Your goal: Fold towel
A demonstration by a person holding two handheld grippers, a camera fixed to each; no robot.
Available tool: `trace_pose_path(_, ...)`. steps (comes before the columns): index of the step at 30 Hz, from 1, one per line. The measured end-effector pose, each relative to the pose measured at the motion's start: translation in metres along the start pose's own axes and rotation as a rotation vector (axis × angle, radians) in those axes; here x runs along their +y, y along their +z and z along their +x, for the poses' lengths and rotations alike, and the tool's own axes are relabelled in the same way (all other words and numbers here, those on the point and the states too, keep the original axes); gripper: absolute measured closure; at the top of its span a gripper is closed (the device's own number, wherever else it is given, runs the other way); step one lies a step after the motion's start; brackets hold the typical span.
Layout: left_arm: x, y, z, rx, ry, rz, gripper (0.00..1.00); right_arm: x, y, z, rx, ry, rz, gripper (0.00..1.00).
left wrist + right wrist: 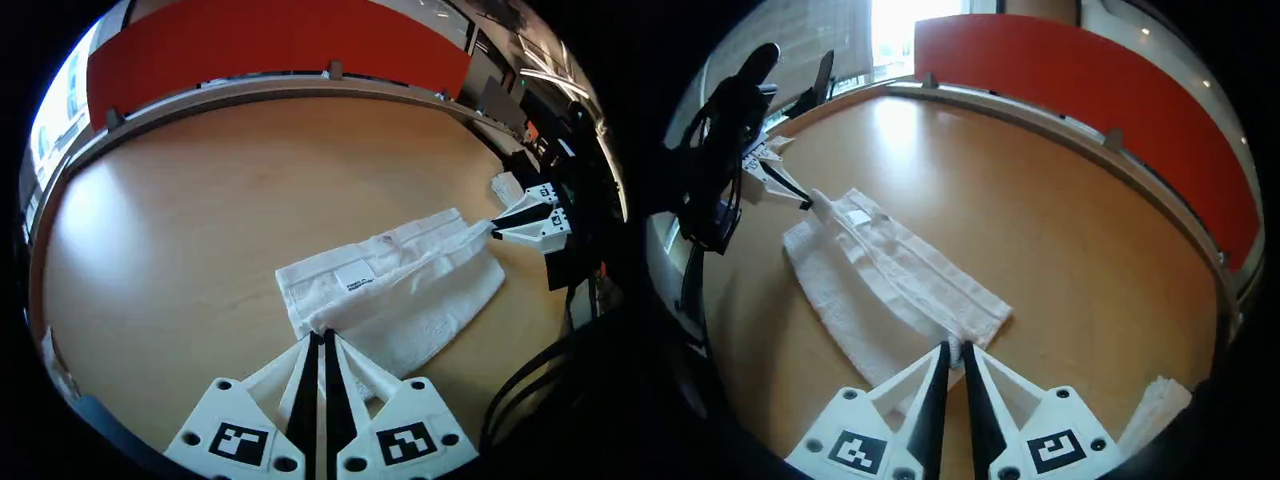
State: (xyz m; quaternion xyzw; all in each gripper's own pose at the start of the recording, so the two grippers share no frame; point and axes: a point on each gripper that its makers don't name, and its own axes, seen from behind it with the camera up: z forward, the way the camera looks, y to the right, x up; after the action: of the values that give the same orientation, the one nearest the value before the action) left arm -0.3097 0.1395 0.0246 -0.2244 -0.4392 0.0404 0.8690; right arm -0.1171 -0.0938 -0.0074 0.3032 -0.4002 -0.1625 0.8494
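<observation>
The left gripper view rides just behind the left tongs (322,334), low over the tabletop (200,208) and close to one corner of the towel (400,280), looking along the towel toward the red panel (264,40) beyond it. The right gripper view sits likewise behind the right tongs (954,346) at the towel's opposite end, equally near and low, facing back along it. Both views share the towel, the tabletop around it and the red panel, and each catches the other tongs at the towel's far end.
</observation>
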Motion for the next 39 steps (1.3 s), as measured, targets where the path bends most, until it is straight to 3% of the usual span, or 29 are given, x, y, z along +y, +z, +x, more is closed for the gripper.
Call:
trace_pose_path(5, -0.006, 0.008, 0.001, -0.011, -0.017, 0.018, 0.88, 0.004, 0.007, -0.002, -0.011, 0.001, -0.005, 0.75)
trace_pose_path(13, -0.013, 0.013, 0.002, -0.026, -0.026, 0.042, 0.66, 0.01, 0.013, -0.004, -0.028, -0.023, -0.02, 0.42)
trace_pose_path(22, -0.021, 0.013, 0.006, -0.023, 0.001, 0.069, 0.4, 0.025, 0.016, 0.004, -0.017, -0.02, -0.058, 0.3)
trace_pose_path(26, -0.021, 0.012, 0.01, -0.014, -0.003, 0.073, 0.39, 0.031, 0.016, 0.011, 0.007, -0.012, -0.077, 0.16)
trace_pose_path(30, -0.019, 0.009, 0.01, -0.012, -0.019, 0.062, 0.14, 0.031, 0.012, 0.018, 0.041, -0.002, -0.075, 0.03)
trace_pose_path(39, -0.017, 0.004, 0.01, -0.005, -0.028, 0.054, 0.12, 0.029, 0.006, 0.013, 0.042, -0.008, -0.076, 0.01)
